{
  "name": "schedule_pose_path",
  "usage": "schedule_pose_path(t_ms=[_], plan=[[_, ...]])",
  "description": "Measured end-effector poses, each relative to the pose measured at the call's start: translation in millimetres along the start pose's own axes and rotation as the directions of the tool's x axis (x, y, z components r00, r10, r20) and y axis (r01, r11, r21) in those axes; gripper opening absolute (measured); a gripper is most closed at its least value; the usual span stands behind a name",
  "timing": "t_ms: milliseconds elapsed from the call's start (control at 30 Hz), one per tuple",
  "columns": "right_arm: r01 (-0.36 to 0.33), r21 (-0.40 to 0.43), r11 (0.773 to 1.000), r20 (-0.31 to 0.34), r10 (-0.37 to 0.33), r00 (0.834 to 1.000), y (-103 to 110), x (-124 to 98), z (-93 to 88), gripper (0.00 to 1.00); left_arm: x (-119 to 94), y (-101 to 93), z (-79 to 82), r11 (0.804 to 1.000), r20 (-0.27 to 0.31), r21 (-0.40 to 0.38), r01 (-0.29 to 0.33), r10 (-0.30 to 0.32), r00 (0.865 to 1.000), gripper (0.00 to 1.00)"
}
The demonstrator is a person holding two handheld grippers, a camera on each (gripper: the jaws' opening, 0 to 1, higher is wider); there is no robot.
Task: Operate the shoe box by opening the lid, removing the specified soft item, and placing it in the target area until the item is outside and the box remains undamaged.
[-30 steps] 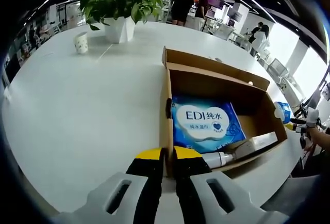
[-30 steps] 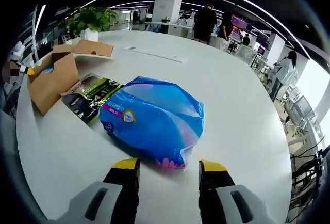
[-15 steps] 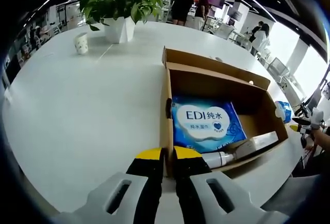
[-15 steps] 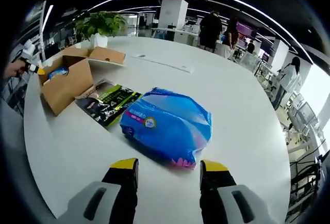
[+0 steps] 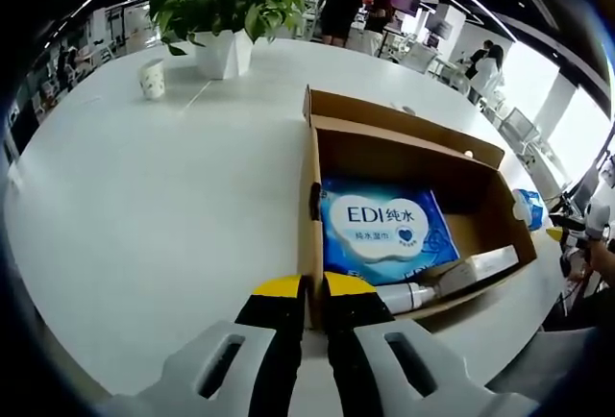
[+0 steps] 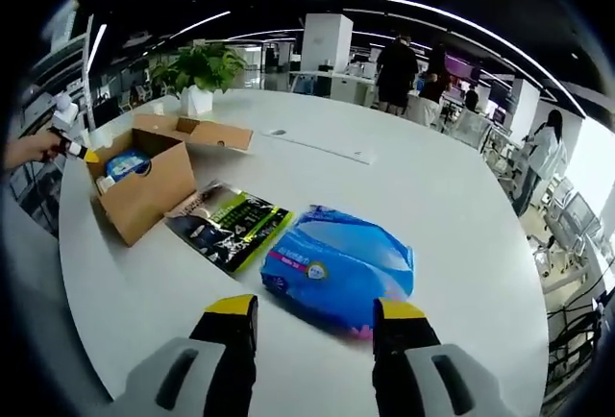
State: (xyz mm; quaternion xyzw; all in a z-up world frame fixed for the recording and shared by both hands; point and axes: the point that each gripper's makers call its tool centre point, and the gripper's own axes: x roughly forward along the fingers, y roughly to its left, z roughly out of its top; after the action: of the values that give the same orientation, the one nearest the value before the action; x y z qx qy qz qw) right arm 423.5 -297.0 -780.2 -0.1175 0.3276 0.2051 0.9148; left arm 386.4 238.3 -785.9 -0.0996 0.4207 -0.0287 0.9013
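- Nearest in the left gripper view, the left gripper [image 5: 312, 294] is clenched on the near wall of the shoe box [image 5: 309, 244], one yellow-tipped jaw on each side of the cardboard.
- Inside the open box lies a blue wipes pack [image 5: 384, 230], flat on the floor, printed "EDI" with Chinese characters and a small heart mark below.
- Just near-right of the pack, a white tube [image 5: 408, 294] and a pale carton [image 5: 485, 265] lie along the box's near-right wall.
- Beyond the box's far wall, the lid flap [image 5: 399, 119] hangs back toward the white table [image 5: 144, 206].
- Farther off, left of the box, a paper cup [image 5: 152, 79] and a potted plant [image 5: 226, 9] stand on the table; people stand in the far background.
- Nearest in the right gripper view, the right gripper [image 6: 314, 313] is released, jaws spread and holding nothing.
- Just beyond its jaws, a blue soft packet [image 6: 341, 265] lies on the table outside the box; its small round label is too small to read.
- Immediately left of the packet lies a black-and-green flat pack [image 6: 231, 225], its print illegible, with the box beyond it.
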Motion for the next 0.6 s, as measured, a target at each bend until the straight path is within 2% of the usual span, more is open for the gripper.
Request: schedule_pose_path(t_ms=[233, 600], plan=[[-0.049, -0.016, 0.999, 0.02, 0.049, 0.999, 23, 1, 17.0, 0.47, 0, 0.1, 0.0, 1.0, 0.0, -0.005, 0.003, -0.003, 1.0, 0.05], [-0.123, -0.009, 0.992, 0.024, 0.124, 0.992, 60, 13, 29.8, 0.46, 0, -0.6, 0.2, 1.0, 0.001, -0.011, 0.01, -0.01, 1.0, 0.05]])
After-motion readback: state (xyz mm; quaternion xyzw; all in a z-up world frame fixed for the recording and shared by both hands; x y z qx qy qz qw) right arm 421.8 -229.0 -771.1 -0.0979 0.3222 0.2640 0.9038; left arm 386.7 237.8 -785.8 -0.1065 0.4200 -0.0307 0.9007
